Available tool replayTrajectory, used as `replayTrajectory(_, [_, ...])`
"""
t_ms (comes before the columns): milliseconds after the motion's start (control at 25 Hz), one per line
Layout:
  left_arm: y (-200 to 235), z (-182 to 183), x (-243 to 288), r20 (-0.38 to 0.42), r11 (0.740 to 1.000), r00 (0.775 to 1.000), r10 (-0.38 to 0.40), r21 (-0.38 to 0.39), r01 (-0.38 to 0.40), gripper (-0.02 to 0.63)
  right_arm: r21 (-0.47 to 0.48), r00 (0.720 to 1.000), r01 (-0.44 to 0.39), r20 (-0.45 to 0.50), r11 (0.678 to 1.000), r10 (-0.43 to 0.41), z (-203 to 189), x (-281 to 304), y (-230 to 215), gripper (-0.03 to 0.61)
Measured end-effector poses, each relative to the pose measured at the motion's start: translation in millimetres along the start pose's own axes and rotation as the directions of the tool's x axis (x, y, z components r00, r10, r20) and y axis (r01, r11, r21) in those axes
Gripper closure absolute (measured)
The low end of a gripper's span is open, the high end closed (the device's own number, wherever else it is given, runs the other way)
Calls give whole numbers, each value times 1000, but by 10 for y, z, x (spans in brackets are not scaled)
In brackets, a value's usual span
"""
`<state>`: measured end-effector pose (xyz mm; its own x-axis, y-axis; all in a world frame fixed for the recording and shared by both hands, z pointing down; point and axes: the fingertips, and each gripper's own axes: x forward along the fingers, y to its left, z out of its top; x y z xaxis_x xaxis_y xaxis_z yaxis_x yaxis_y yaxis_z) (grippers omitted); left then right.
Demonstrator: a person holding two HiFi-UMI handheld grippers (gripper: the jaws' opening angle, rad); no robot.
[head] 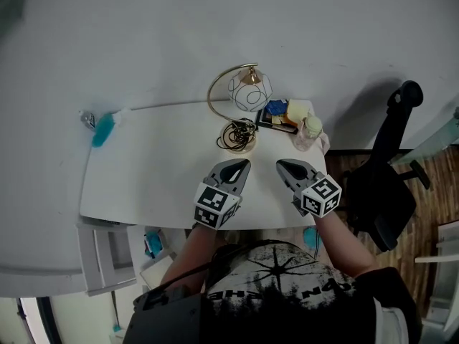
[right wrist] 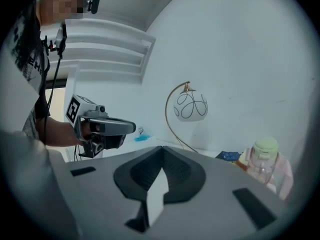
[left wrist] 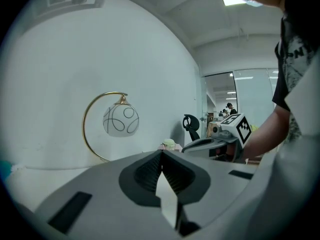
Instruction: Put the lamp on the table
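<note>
Head view: white rectangular worktop [head: 143, 170] set against a pale wall [head: 143, 34]. At its far edge stands the lamp [head: 249, 93], a gold arc carrying a white globe with thin black loops, upright, with a coiled cord [head: 237, 135] bunched at its foot. Just right of the lamp lie a blue packet [head: 276, 109] and a clear bottle with a pale green cap [head: 310, 130]. A turquoise object [head: 102, 129] sits at the far left corner, and a black office chair [head: 391, 185] stands off the right end. The left tongs [head: 244, 163] and right tongs [head: 282, 164] hover side by side over the near half, well short of the lamp.

Left gripper view: the left tongs [left wrist: 161, 153] are closed together with nothing between them. The lamp [left wrist: 120, 121] stands beyond, untouched, and the right tongs [left wrist: 215, 141] show at the right.

Right gripper view: the right tongs [right wrist: 161, 149] are likewise pressed together and empty. The lamp [right wrist: 190, 106] is ahead, the bottle [right wrist: 264, 159] to its right, and the left tongs [right wrist: 105, 129] to the left.
</note>
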<state>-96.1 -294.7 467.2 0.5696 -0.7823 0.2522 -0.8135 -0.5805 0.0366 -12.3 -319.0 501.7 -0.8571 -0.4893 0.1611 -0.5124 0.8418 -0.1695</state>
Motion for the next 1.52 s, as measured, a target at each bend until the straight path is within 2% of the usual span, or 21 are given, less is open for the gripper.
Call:
replayTrajectory(160, [-274, -153, -67, -13, 999, 999, -39, -20, 39, 598, -27, 1000, -1, -2, 1000, 1, -15, -235, 103, 558])
replayTrajectory(560, [-613, -135, -84, 1, 999, 999, -42, -4, 42, 598, -76, 1000, -13, -6, 997, 13, -61, -563, 207, 560])
replayTrajectory(1040, [-803, -204, 11, -20, 999, 999, -50, 4, 50, 598, -135, 1000, -13, -23, 991, 10, -92, -661, 200, 560])
replayTrajectory(1520, [-983, -272, 155, -54, 997, 996, -72, 15, 72, 598, -137, 1000, -10, -22, 991, 7, -106, -781, 86, 560])
